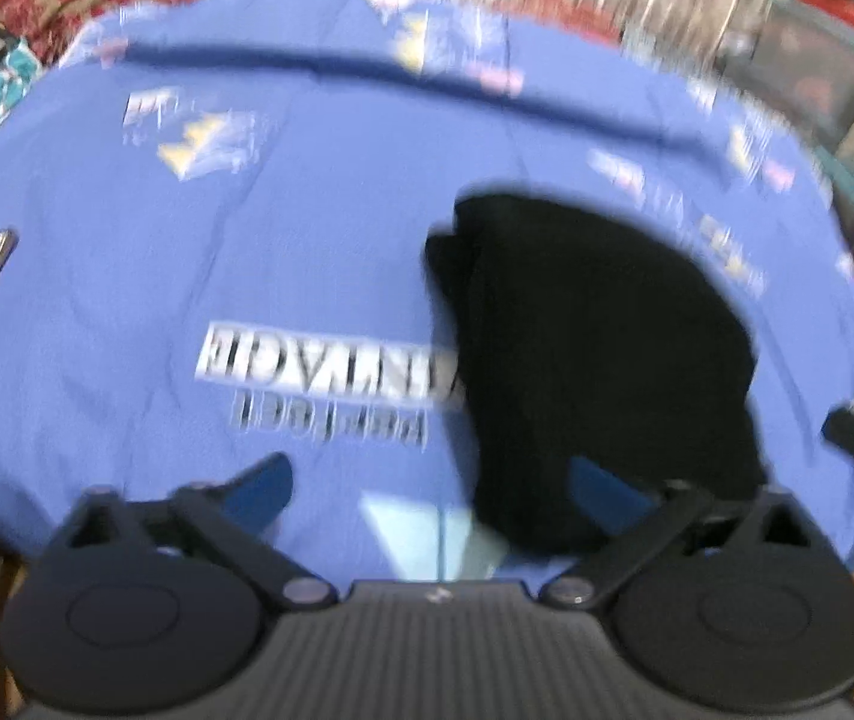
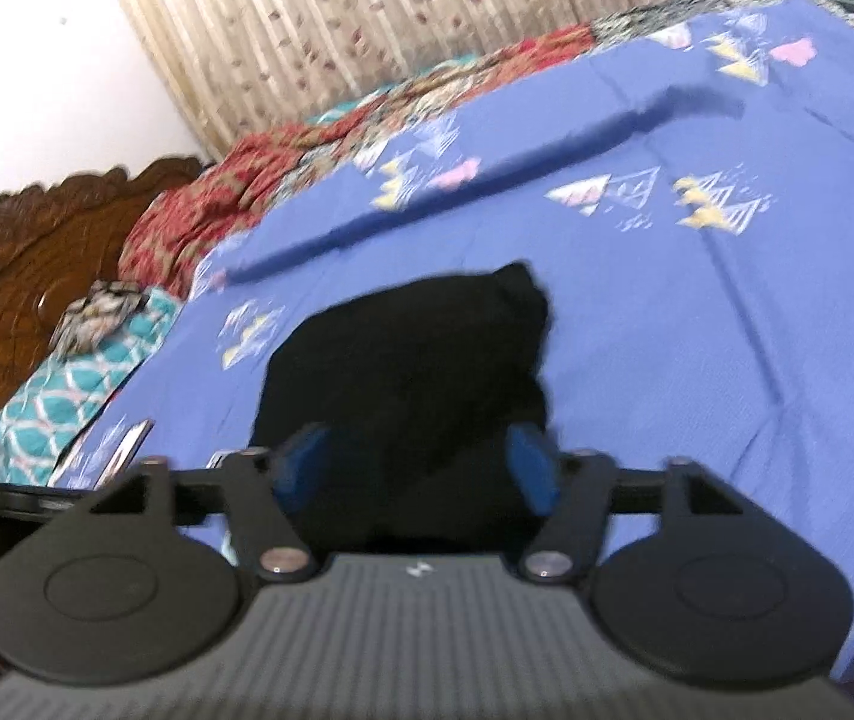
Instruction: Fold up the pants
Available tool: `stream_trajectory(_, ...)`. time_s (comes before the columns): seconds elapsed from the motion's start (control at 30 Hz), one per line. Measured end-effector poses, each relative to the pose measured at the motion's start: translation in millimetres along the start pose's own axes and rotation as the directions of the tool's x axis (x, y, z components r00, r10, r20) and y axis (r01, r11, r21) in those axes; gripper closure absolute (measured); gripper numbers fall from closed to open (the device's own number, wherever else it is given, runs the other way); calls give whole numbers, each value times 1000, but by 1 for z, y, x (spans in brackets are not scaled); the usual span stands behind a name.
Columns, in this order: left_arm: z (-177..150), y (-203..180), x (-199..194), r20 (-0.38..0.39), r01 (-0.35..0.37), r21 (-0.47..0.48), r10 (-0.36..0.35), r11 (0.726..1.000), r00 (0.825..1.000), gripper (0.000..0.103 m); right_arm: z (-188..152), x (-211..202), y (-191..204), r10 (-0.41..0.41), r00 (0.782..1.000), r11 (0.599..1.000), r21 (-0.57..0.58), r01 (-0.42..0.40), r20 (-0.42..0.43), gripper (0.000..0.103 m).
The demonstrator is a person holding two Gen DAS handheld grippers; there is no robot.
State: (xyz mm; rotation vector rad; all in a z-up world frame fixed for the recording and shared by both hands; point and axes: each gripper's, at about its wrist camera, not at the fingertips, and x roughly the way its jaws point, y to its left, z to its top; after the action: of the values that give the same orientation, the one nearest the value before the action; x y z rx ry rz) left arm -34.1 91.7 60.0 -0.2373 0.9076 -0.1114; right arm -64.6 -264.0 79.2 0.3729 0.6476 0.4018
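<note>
My left gripper (image 1: 433, 489) has its jaws spread wide and empty, the black pants (image 1: 595, 354) lying just past its right jaw. My right gripper (image 2: 417, 468) is spread too, the bundle lying free just ahead between its jaws. I judge both let go because the pants sit compactly folded on the blue bedsheet (image 2: 697, 330).
</note>
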Motion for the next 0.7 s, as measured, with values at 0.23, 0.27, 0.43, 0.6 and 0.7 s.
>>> stream_trajectory(0.23, 33, 11, 52, -65, 175, -99, -182, 980, 981, 0, 20, 48, -31, 52, 996, 996, 76, -46, -77, 14)
stream_trajectory(0.27, 35, 13, 63, -90, 201, -126, -213, 971, 973, 0, 21, 56, -34, 60, 994, 995, 83, -53, -91, 13)
stream_trajectory(0.43, 26, 8, 115, -189, 363, -261, -416, 894, 890, 22, 10, 116, -55, 202, 948, 956, 259, -136, -245, 13)
stream_trajectory(0.6, 57, 3, 102, -124, 455, -263, -497, 851, 859, 43, 42, 109, -29, 264, 947, 942, 260, -213, -181, 44)
stream_trajectory(0.7, 104, 0, 85, -12, 538, -199, -551, 819, 834, 43, 84, 102, -16, 296, 955, 939, 191, -285, -33, 48)
